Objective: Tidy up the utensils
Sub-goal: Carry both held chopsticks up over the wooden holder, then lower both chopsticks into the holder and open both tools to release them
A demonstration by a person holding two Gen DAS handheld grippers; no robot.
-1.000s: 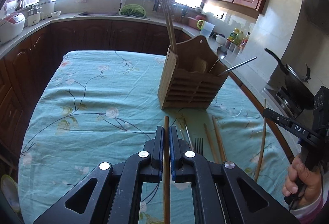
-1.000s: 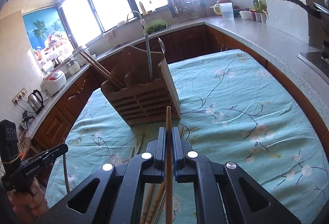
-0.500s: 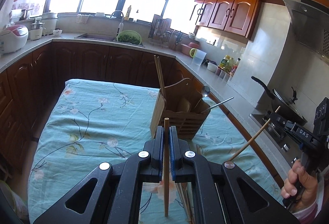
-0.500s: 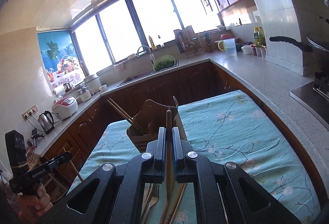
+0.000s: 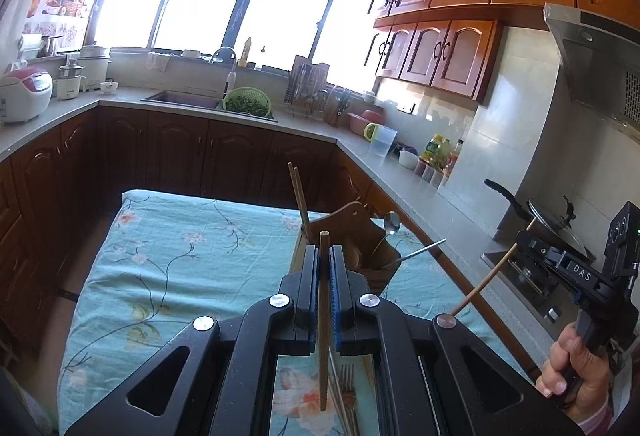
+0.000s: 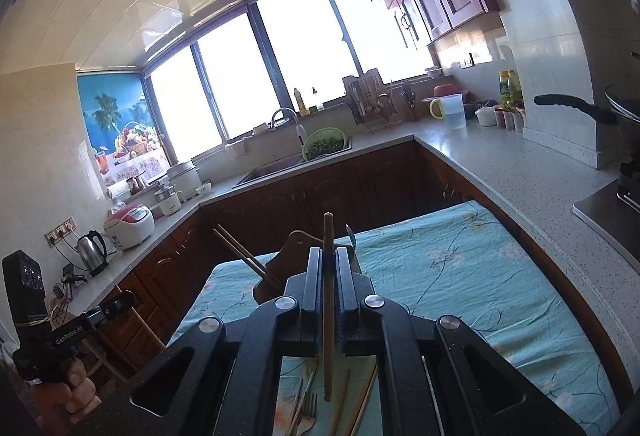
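My left gripper point(image 5: 324, 256) is shut on a wooden chopstick point(image 5: 323, 316) and holds it above the table. My right gripper point(image 6: 329, 260) is shut on another wooden chopstick point(image 6: 328, 300); it also shows at the right of the left wrist view point(image 5: 486, 278). A wooden utensil holder point(image 5: 352, 240) stands on the table beyond both grippers, with two chopsticks point(image 5: 299, 196) and two metal spoons point(image 5: 390, 226) in it. A fork point(image 5: 347, 384) and more chopsticks point(image 6: 344, 400) lie on the cloth below the grippers.
The table has a teal floral cloth point(image 5: 168, 268). Dark cabinets and a grey counter point(image 6: 520, 164) wrap around it. A stove with a black pan point(image 5: 552, 220) is at the right. A sink with a green colander point(image 5: 246, 104) is at the back.
Both grippers have risen high above the table with their chopsticks, so the holder now appears farther away and lower. The loose utensils stay on the cloth.
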